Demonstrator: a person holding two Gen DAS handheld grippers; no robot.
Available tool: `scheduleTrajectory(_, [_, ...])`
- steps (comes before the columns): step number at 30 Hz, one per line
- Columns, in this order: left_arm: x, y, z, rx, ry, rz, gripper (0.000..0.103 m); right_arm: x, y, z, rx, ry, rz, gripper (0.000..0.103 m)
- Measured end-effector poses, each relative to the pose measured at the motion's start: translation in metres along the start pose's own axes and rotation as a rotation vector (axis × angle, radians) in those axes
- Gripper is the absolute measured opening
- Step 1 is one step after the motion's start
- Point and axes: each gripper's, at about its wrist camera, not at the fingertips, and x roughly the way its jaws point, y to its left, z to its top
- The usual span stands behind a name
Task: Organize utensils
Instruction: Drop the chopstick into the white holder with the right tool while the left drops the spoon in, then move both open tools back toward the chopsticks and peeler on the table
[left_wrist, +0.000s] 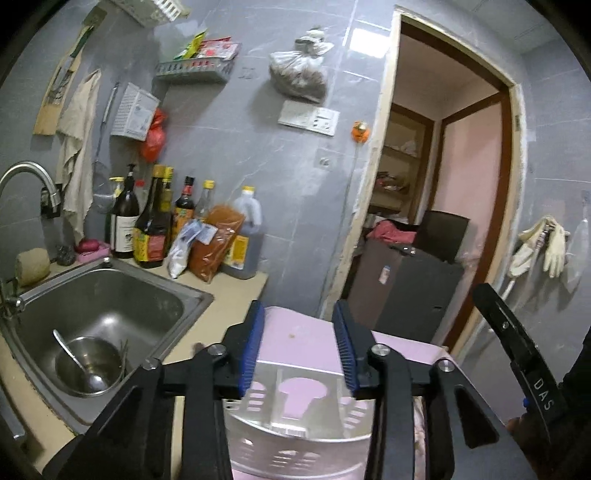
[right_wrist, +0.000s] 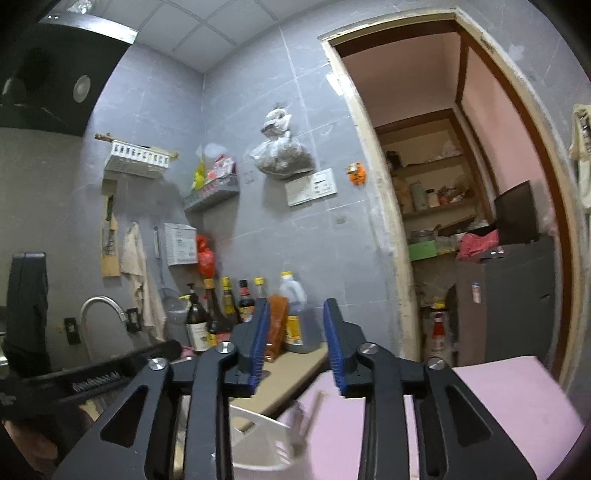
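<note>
Left gripper (left_wrist: 299, 347) jaws apart above white utensil basket (left_wrist: 295, 417).

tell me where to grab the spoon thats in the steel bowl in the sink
Grip the spoon on its upper handle, coming from above. Its head lies in the bottom of the steel bowl, while the handle leans up and left past the rim, so that end is free for a claw inside the sink.
</note>
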Motion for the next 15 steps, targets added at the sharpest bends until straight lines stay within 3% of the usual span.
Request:
scheduleTrajectory(4, [-0.007,-0.013,0.002,0.009,-0.007,-0.044,0.043,-0.022,-0.013,0.005,0.000,-0.001,-0.036,0.044])
scheduleTrajectory(9, [-0.018,-0.032,0.001,0.023,-0.026,-0.102,0.066,-0.049,-0.028,0.011,-0.021,-0.015,-0.087,0.063])
scheduleTrajectory(11, [-0.022,-0.040,-0.001,0.031,-0.035,-0.124,0.079,-0.062,-0.035,0.013,-0.023,-0.016,-0.097,0.076])
scheduleTrajectory(15, [-0.034,-0.060,-0.010,0.072,-0.077,-0.148,0.098,-0.085,-0.048,0.016,-0.042,-0.030,-0.140,0.087])
